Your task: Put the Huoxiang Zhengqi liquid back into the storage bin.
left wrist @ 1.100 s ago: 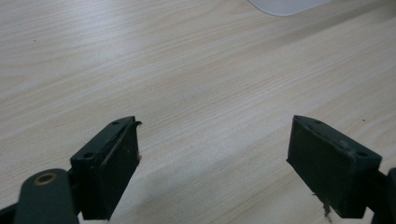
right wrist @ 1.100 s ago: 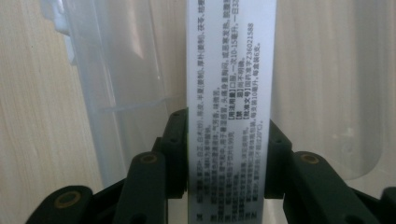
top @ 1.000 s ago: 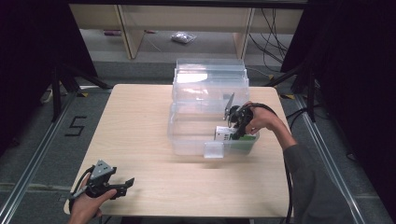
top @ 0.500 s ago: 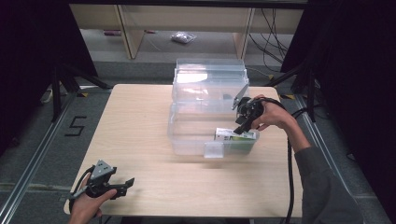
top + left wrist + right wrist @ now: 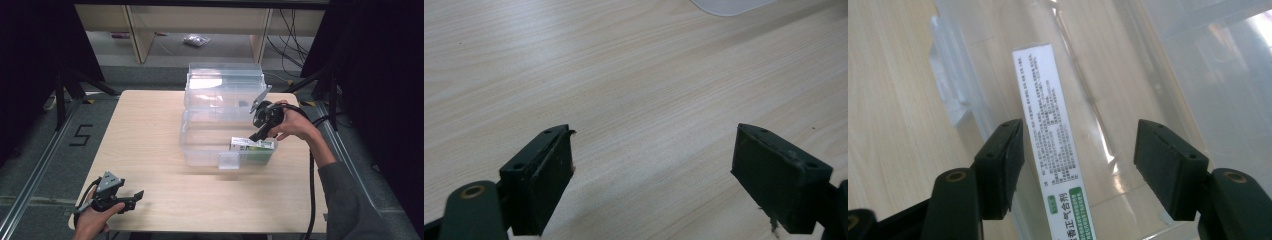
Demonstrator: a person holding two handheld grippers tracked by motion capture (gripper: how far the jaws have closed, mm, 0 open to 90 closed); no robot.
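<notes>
A long white and green box (image 5: 252, 145) with printed text lies flat inside a clear plastic bin (image 5: 200, 145), against its front right wall. My right gripper (image 5: 255, 135) hangs just above the box, pointing down at it. Its jaws have just been opening and stand apart. In the right gripper view the box (image 5: 1050, 145) lies below the right gripper (image 5: 1080, 145), with neither pad touching it. My left gripper (image 5: 136, 199) rests low at the table's front left corner. In the left gripper view the left gripper (image 5: 654, 145) is open over bare wood.
The bin's clear lid (image 5: 225, 80) stands open behind it. A small latch tab (image 5: 228, 161) sticks out at the bin's front. The light wooden table (image 5: 145, 130) ends at dark floor on all sides. A shelf unit (image 5: 145, 30) stands beyond the far edge.
My right gripper has lifted up and away from the box and its jaws have spread. The box stays lying in the bin. The left gripper has not moved.
</notes>
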